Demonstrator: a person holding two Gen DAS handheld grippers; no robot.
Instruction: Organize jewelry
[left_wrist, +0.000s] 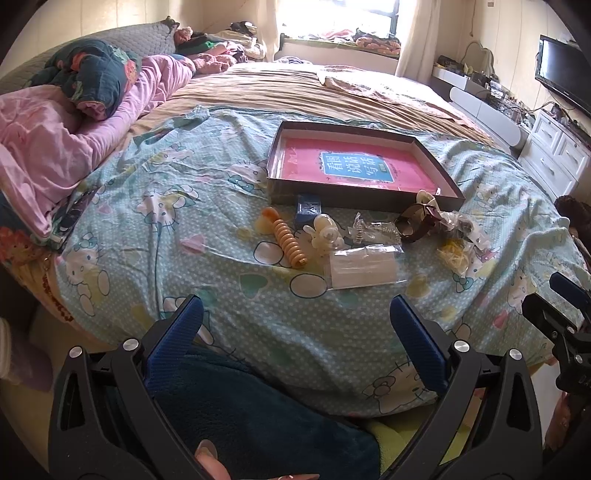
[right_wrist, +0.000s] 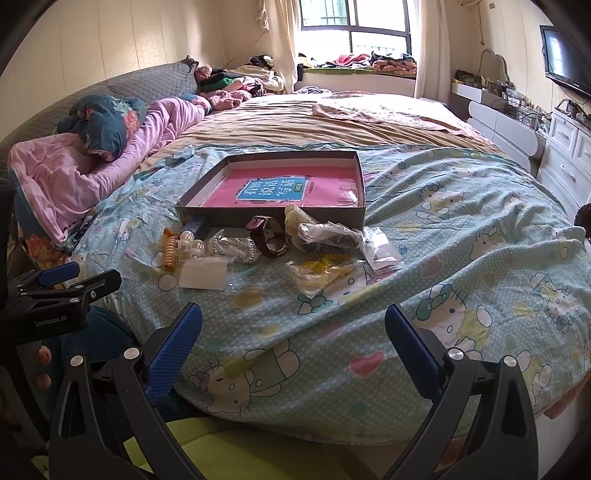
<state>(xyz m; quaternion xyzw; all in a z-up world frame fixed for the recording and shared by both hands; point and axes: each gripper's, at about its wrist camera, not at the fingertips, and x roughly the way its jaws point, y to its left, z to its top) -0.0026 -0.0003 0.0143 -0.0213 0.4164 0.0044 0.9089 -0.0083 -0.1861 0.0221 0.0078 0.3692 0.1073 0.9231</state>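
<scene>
**Inspector:** Report your jaws first, then work outward.

**Operator:** My left gripper (left_wrist: 295, 321) and right gripper (right_wrist: 293, 328) both fill the bottom of their frames, jaws spread wide with nothing between them. The ribbed blue pads (left_wrist: 173, 347) hang over the near edge of the bed (right_wrist: 461, 236), well short of the jewelry. The sheet is thin printed cotton, rumpled and soft.

**Inspector:** And beyond?

**Operator:** At frame centre the pieces lie loose in a row: a flat clear packet (left_wrist: 364, 267); an orange coil tie (left_wrist: 290, 240), springy and ribbed; a pale glossy clip (left_wrist: 325, 232); a dark strapped watch (right_wrist: 271, 236) curled on its side; a crinkled bag of yellow bands (right_wrist: 319, 275). Just behind stands the shallow cardboard tray (right_wrist: 362, 177), stiff-walled, with a pink printed sheet lining its floor. No jewelry is in it.

**Inspector:** Stage?

**Operator:** I judge sorting has not begun. The next move calls for a reach forward, a shallow pinch on one firm piece, then a lift over the tray's near wall. Slippery packets may slide.
</scene>
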